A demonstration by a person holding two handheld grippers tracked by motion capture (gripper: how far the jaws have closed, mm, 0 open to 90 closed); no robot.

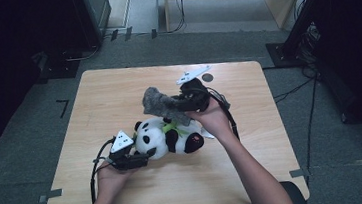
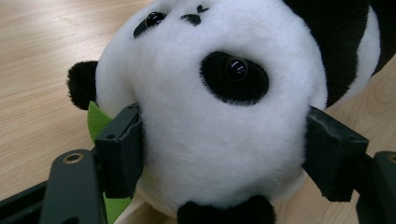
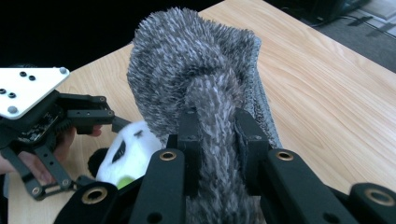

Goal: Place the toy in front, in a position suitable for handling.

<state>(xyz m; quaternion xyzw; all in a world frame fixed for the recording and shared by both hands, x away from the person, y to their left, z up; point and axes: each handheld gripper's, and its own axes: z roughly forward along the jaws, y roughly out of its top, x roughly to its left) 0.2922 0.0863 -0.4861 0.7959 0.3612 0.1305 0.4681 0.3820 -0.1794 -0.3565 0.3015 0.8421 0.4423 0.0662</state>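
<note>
- A black-and-white plush panda point(image 1: 165, 137) lay on its side mid-table, a green piece at its neck.
- A shaggy grey cloth point(image 1: 162, 105) hung lifted just above it.

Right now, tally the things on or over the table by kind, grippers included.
Plush panda: 1
Grey fuzzy cloth: 1
Handheld grippers: 2, left gripper and right gripper
Total: 4
</note>
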